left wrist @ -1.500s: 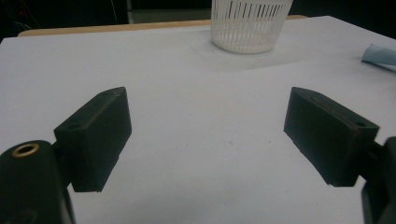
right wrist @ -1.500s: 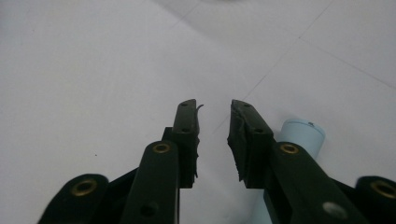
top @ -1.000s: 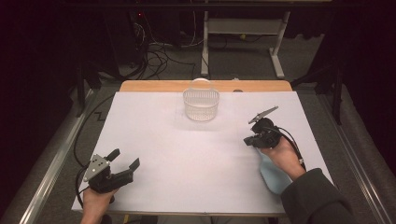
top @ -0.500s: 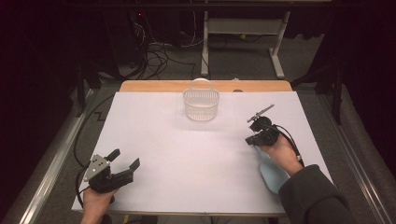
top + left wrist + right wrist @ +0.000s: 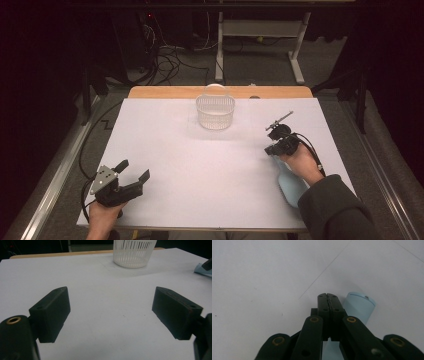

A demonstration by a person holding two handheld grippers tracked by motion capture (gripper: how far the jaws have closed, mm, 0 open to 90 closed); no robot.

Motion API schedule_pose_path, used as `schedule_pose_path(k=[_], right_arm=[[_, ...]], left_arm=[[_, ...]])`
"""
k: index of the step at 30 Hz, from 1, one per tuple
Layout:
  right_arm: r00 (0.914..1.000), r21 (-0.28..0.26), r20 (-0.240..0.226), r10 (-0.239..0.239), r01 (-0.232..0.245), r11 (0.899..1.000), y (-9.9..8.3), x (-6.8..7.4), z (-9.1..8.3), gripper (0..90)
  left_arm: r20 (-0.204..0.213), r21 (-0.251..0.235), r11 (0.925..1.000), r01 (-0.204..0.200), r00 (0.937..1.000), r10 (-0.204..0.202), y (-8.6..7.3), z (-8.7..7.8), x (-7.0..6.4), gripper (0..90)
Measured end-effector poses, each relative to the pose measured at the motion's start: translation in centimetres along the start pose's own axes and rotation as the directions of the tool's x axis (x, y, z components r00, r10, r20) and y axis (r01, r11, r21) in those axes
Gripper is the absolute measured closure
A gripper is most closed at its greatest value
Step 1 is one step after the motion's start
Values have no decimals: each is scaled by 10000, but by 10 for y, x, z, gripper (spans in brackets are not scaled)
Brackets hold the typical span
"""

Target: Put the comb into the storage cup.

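The right gripper (image 5: 328, 296) has its matte black jaws pressed together, empty, just above a smooth pale-blue cylindrical bottle (image 5: 359, 305) lying on the white table sheet (image 5: 200, 165); the left gripper (image 5: 111, 312) gapes wide.

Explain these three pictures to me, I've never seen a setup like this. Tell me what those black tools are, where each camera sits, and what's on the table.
A person sits at a white table and holds a hand-operated gripper in each hand. The high view looks down from above. The other two cameras ride on the grippers and look along their black jaws.

The left gripper rests near the table's front left corner, jaws wide apart, nothing between them. The right gripper has its jaws pressed together and holds nothing; it hovers at one end of a light blue object lying on the table, partly under the hand.

A white slotted basket stands at the far edge.
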State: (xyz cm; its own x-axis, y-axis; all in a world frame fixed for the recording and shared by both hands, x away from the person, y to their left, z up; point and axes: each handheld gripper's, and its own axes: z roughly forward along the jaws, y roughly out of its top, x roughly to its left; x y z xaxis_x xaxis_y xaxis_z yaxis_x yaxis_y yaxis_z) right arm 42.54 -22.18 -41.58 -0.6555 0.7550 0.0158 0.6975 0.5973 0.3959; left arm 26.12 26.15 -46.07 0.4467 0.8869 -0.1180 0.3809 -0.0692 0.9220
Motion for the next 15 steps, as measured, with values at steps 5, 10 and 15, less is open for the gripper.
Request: schedule_pose_path(k=[5, 10, 15], right_arm=[[9999, 103, 25, 142, -142, 9998, -1, -4, 2, 900], [9999, 162, 8, 145, -145, 9998, -1, -8, 3, 900], [9998, 162, 29, 194, -195, 9997, -1, -10, 4, 900]], left_arm=[[-22, -1, 10000, 17, 10000, -17, 0, 0, 0, 143], [-29, 11, 10000, 15, 10000, -15, 0, 0, 0, 143], [-27, 13, 10000, 7, 10000, -7, 0, 0, 0, 143]])
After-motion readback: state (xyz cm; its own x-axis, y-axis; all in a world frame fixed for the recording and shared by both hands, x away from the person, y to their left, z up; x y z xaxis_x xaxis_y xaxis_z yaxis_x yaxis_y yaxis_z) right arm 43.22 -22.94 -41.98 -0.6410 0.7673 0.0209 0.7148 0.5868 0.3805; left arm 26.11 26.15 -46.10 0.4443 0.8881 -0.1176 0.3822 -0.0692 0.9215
